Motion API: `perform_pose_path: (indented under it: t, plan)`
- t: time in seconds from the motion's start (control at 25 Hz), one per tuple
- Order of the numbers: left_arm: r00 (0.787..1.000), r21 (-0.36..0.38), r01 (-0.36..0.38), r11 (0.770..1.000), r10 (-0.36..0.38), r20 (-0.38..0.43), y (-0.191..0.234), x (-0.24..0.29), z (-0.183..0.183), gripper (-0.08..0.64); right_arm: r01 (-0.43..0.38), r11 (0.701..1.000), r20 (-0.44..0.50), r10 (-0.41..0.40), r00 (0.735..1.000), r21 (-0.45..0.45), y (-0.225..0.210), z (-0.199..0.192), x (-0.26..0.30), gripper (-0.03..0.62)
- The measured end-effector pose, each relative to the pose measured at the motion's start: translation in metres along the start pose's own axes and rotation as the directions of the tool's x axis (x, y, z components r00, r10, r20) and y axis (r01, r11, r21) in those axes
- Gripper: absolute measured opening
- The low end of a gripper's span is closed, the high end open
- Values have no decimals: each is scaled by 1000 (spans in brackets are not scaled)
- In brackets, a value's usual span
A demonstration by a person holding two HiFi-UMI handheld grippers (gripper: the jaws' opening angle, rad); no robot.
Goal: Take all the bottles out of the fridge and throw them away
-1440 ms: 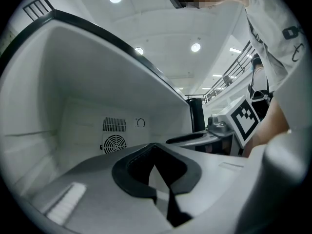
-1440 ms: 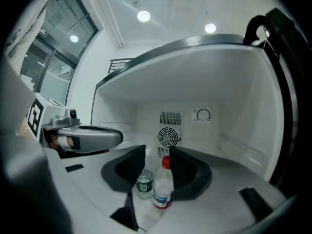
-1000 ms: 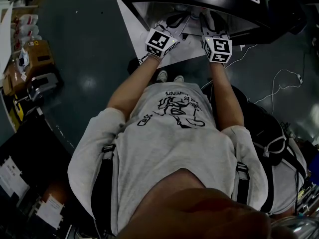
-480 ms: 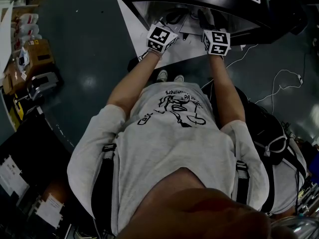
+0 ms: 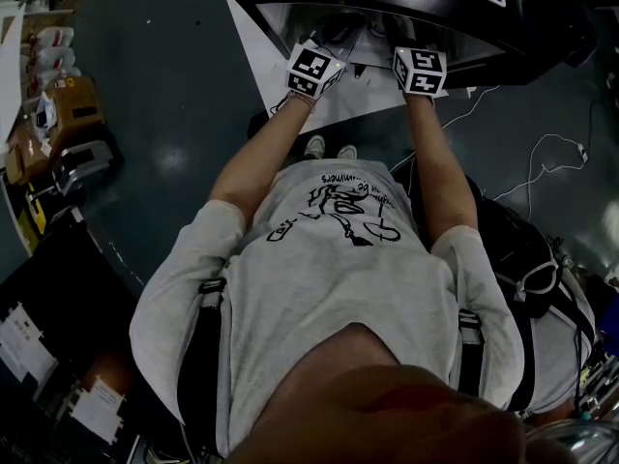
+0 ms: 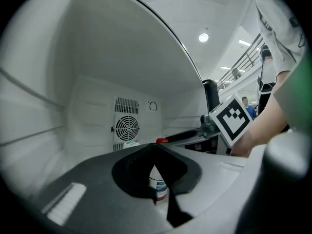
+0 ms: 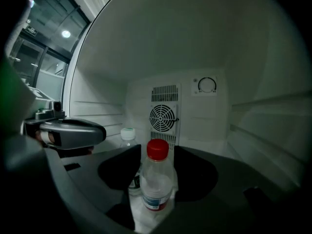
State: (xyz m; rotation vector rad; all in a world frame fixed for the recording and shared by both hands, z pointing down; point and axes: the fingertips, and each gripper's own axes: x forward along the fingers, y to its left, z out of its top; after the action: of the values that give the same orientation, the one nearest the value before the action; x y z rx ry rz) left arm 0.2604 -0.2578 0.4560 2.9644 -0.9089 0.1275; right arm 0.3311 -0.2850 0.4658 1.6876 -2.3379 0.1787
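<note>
Clear plastic, both of them: small screw-cap bottles standing upright on the floor of the white fridge (image 7: 253, 82), toward its back wall.

(1) left gripper (image 6: 156, 160): inside the fridge at the left side. Its jaws are only narrowly apart, with nothing between the pads. Both bottles stand beyond its tips.

(2) green-capped bottle (image 7: 127, 136): deepest in, near the back wall, just left of the fan grille (image 7: 163, 116). Neither gripper touches it.

(3) red-capped bottle (image 7: 156, 182): nearer the door opening, in front of and a little right of the other, about mid-width of the floor. It stands between the jaws of the right gripper (image 7: 157, 152).

(4) right gripper: its jaws are wide apart and have just been opening. The red-capped bottle sits in the gap with a sliver of space on each side, so the pads do not appear to press on it.

Handling, as judged: the contents cannot be made out, but the walls look see-through. The bottles are probably light and quick to topple if nudged at the cap. Thin walls should dent under a hard squeeze, and the smooth round surface may slip or twist. The best hold looks to be mid-body at the label band, jaws square to the bottle and closing gently. The tapered shoulder and cap look like poorer holds.

Count: two bottles in view (one red cap, one green cap), two grippers, one fridge, one fan grille. Whether more bottles stand out of view cannot be told.
</note>
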Motion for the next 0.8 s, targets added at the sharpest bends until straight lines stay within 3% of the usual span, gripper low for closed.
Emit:
perform_pose_path:
  t: [0.8]
  plan:
    - [1000, -6, -15, 1000, 15, -17, 13, 7, 0, 9, -22, 1000, -14, 22, 1000, 9, -1, -6, 21, 183]
